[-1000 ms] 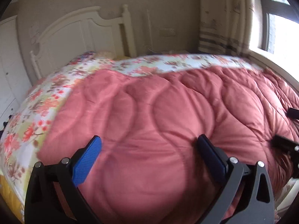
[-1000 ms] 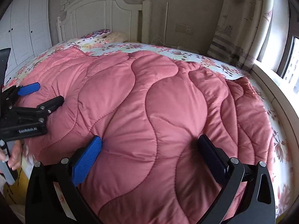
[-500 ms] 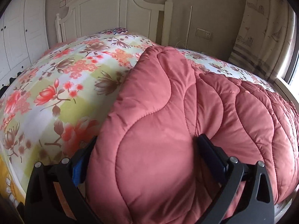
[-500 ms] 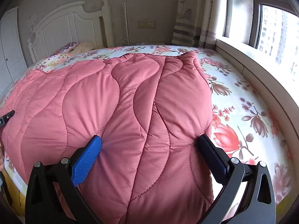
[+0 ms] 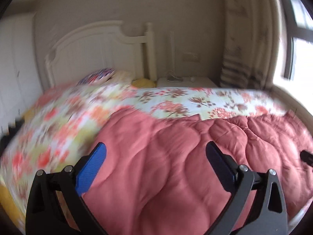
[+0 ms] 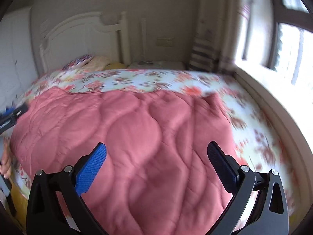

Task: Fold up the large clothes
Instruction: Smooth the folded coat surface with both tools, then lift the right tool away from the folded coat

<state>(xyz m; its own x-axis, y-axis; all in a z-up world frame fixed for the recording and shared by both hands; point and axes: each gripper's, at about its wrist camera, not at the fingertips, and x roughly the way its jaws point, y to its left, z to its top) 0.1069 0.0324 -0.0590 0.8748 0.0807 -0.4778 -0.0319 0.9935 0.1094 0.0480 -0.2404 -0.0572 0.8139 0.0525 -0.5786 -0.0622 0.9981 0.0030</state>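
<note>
While crosswise on bed (image 6: 254,121), pink quilt (image 6: 148,137).

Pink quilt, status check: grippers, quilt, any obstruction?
Left gripper open, right gripper open, neither gripping. Pink quilt lying bunched on floral sheet. No obstruction seen.

no readable txt, labels or nos. anywhere. only hint: pale marks on the left tongs (image 6: 11,115), far left of the right tongs (image 6: 156,156) in right wrist view, too blurred to read.
</note>
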